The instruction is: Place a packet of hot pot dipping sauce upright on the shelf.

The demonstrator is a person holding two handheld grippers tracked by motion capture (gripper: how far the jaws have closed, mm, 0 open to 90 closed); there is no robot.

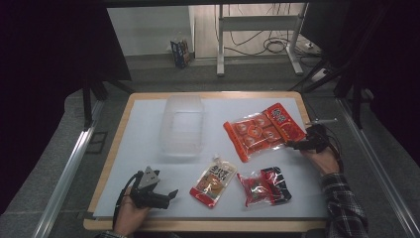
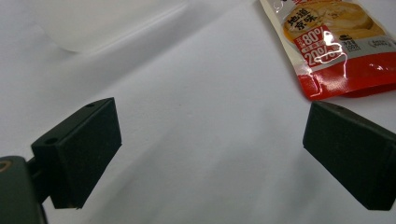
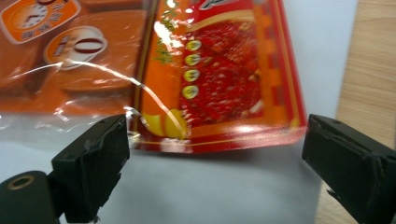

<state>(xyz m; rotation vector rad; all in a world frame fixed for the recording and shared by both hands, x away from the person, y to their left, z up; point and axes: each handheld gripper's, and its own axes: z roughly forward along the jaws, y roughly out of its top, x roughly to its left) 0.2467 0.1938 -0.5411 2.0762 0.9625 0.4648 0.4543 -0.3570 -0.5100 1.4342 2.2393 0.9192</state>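
A large orange-red snack pack [image 1: 263,129] lies flat at the right of the white mat; its red end [image 3: 219,79] lies just ahead of my right gripper [image 1: 297,145] [image 3: 215,163], which stands open with nothing between its jaws. My left gripper [image 1: 171,194] [image 2: 210,154] rests open near the front left edge. A red and white pouch [image 1: 213,182] [image 2: 336,51] lies just to its right, beyond the jaw tips. A dark red packet [image 1: 264,185] lies at the front centre-right. A clear plastic tub [image 1: 182,125] stands at the mat's middle-left; its blurred edge [image 2: 93,28] shows ahead of the left gripper.
The white mat [image 1: 138,144] covers a wooden table [image 1: 119,124] whose bare wood rim [image 3: 373,70] shows to the right of the snack pack. Dark curtains, metal rails and a desk frame with cables surround the table.
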